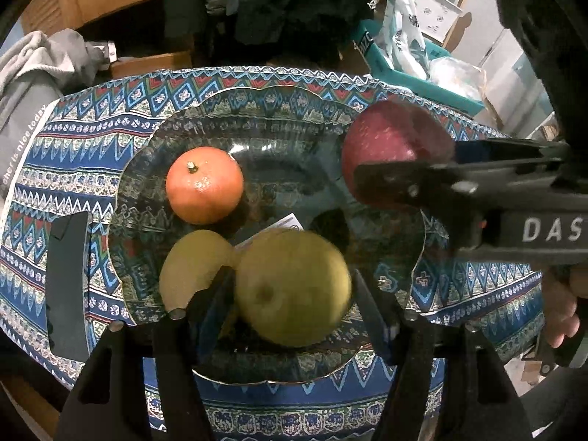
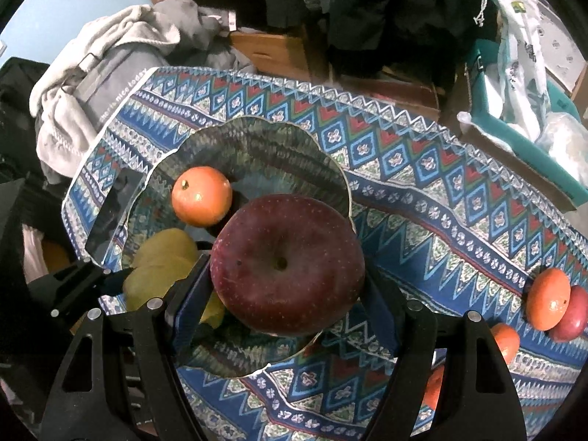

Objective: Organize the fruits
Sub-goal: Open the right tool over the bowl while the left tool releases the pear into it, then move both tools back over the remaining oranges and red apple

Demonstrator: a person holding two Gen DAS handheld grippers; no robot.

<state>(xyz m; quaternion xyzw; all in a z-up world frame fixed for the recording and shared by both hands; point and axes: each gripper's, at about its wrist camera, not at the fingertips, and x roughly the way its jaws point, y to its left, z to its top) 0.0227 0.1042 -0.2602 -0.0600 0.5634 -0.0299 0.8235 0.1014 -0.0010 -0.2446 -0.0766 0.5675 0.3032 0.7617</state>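
Fruit is partly gathered. Nearest, the left gripper (image 1: pixel 294 290) clasps a green pear (image 1: pixel 292 286) low over the glass plate (image 1: pixel 139 169), while the right gripper (image 2: pixel 288 279) clamps a dark red apple (image 2: pixel 286 264) above the plate's rim. Behind them a second pear (image 1: pixel 191 268) and an orange (image 1: pixel 204 183) already lie on the plate. Farther right on the patterned cloth (image 2: pixel 422 169), well apart from the plate, two oranges (image 2: pixel 547 299) and a red fruit (image 2: pixel 571 316) wait. By my judgement, roughly half remains.
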